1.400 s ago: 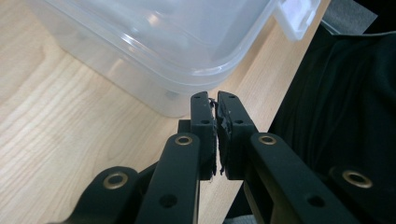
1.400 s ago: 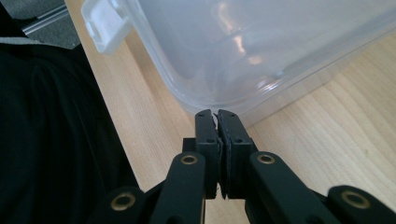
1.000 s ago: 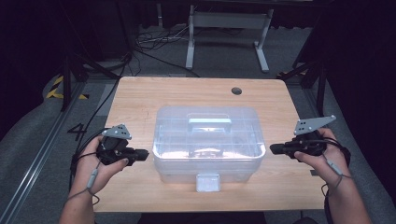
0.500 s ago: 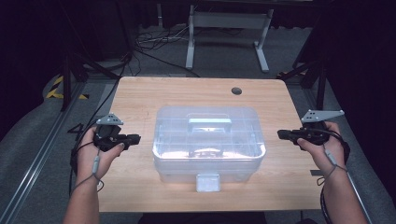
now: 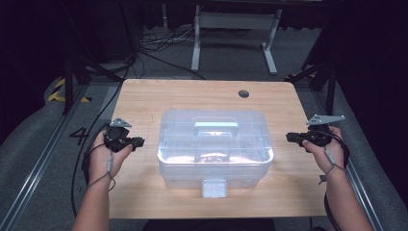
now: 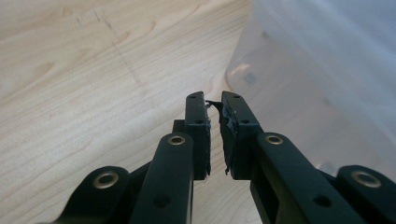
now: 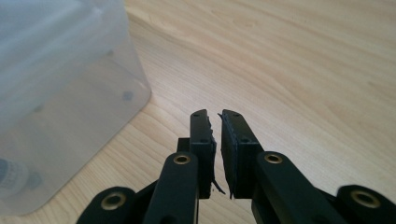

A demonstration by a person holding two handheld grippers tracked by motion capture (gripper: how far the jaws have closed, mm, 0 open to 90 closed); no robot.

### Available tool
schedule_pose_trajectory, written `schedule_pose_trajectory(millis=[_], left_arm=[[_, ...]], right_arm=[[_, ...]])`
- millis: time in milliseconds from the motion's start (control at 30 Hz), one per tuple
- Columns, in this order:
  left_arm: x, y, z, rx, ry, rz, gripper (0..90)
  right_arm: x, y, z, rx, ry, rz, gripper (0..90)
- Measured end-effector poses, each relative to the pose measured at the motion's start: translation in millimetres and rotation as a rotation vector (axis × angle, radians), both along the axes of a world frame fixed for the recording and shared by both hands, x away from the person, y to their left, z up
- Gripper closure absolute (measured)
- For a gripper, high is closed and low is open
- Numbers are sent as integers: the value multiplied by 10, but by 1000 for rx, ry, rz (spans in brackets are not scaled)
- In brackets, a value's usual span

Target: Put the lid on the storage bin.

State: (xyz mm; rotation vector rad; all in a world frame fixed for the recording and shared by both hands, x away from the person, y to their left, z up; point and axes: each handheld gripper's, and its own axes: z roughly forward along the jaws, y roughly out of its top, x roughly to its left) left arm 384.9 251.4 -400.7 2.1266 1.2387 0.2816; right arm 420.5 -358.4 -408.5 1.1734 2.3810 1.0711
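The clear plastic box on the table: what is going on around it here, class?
A person holds a gripper in each hand, one on either side of a closed clear plastic box on a wooden table. The left gripper and the right gripper both point at the box's ends without touching it. Their jaws have just been opening and stand a narrow gap apart, with nothing between them. The box's lid handle is untouched.

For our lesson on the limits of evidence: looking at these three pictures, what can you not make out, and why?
- Contents of the clear plastic lidded box, high view: frosted lid and glare blur them.
- The box's front latch, high view: too small to tell if it is fastened.
- Same box, left gripper view: cut off by the edge, out of focus.
- Same box, right gripper view: cut off, blurred.
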Motion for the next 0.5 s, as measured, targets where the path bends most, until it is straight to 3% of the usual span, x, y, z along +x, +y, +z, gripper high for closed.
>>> schedule_pose_trajectory(millis=[200, 500], left_arm=[[12, 48, -163, 25, 22, 23, 803], [-5, 16, -278, 56, 38, -13, 793]], right_arm=[[78, 1, -208, -24, 17, -12, 818], [114, 44, -427, -44, 34, -14, 816]])
